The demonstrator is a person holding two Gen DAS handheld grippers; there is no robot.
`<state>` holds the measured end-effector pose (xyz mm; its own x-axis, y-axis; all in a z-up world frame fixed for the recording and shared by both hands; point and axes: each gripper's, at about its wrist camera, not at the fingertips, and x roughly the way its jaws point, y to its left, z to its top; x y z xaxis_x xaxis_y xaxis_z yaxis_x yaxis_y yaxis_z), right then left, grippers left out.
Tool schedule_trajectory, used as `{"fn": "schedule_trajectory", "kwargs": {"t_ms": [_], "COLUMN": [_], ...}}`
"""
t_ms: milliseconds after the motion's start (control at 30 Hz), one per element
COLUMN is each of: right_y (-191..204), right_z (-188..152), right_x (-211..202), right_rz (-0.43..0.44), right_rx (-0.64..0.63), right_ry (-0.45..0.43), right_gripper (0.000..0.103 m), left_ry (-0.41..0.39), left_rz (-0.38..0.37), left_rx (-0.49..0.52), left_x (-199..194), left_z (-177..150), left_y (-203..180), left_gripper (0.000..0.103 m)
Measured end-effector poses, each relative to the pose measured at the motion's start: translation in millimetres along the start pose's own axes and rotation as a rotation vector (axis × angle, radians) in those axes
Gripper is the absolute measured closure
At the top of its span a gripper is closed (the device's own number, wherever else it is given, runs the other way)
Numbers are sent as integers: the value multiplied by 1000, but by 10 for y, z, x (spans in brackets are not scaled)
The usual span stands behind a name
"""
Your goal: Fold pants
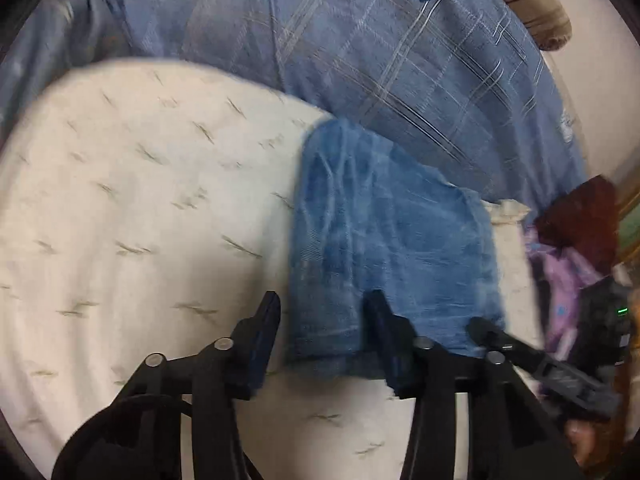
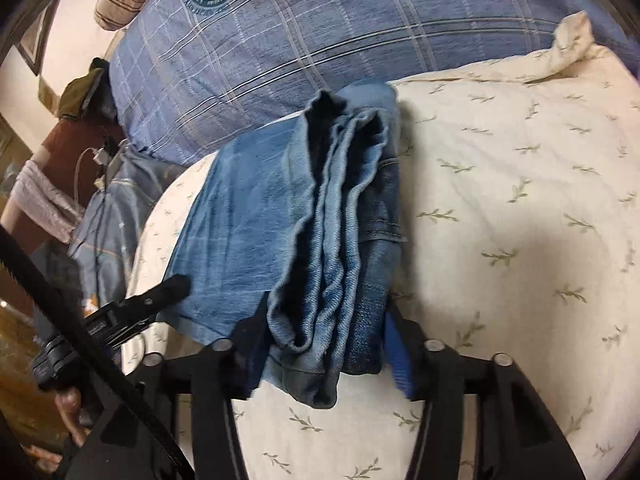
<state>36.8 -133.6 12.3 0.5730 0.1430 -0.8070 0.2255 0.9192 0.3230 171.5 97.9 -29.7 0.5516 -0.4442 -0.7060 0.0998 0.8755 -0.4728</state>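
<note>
- Faded blue denim pants (image 2: 320, 216), already folded into a thick bundle, lie on the cream quilted bedspread with small leaf sprigs (image 2: 500, 200), just short of the blue plaid pillow with a round crest (image 2: 280, 40)
- Right gripper (image 2: 324, 344): jaws half spread and straddling the near end of the bundle; the stacked hems sit between them and the blue pads look to press the sides. I judge it a pinch on the pants, loose at best
- Left gripper (image 1: 324, 324): jaws half spread over the near corner of the pants (image 1: 392, 248); one finger lies on the denim, the other on bare bedspread (image 1: 140, 200). No clear clamp; I cannot tell if it holds anything
- Risk: the bundle is several layers thick with loose, wavy hems. A grip on outer layers only could let inner layers slide out and undo the fold
- Risk: if the two grippers pull unevenly, the stack may skew or twist
- Risk: the soft bedding gives underfoot, so a pad could snag the bedspread with the denim
- The right wrist view alone shows the layered edge, the open leg ends and the left gripper's finger coming in from the side
- The left wrist view is blurred; it shows only the flat top face of the fold, plus the right gripper (image 1: 486, 334) at the far corner and a purple patterned cloth (image 1: 560, 280) beyond the bed edge
</note>
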Motion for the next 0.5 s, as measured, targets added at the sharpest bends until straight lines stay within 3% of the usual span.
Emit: {"fn": "schedule_trajectory", "kwargs": {"t_ms": [133, 233, 367, 500], "right_y": [62, 39, 20, 83], "right_z": [-246, -530, -778, -886], "right_x": [-235, -309, -398, -504], "right_rz": [-86, -132, -95, -108], "right_rx": [29, 79, 130, 107], "right_ry": [-78, -61, -42, -44], "right_gripper": [23, 23, 23, 23], "left_ry": [-70, -53, -20, -15], "left_rz": [119, 160, 196, 202], "left_rx": [99, 125, 207, 224], "left_x": [-222, -282, -347, -498], "left_z": [-240, -474, -805, -1049], "left_y": [-167, -285, -493, -569], "left_gripper": [45, 45, 45, 45]}}
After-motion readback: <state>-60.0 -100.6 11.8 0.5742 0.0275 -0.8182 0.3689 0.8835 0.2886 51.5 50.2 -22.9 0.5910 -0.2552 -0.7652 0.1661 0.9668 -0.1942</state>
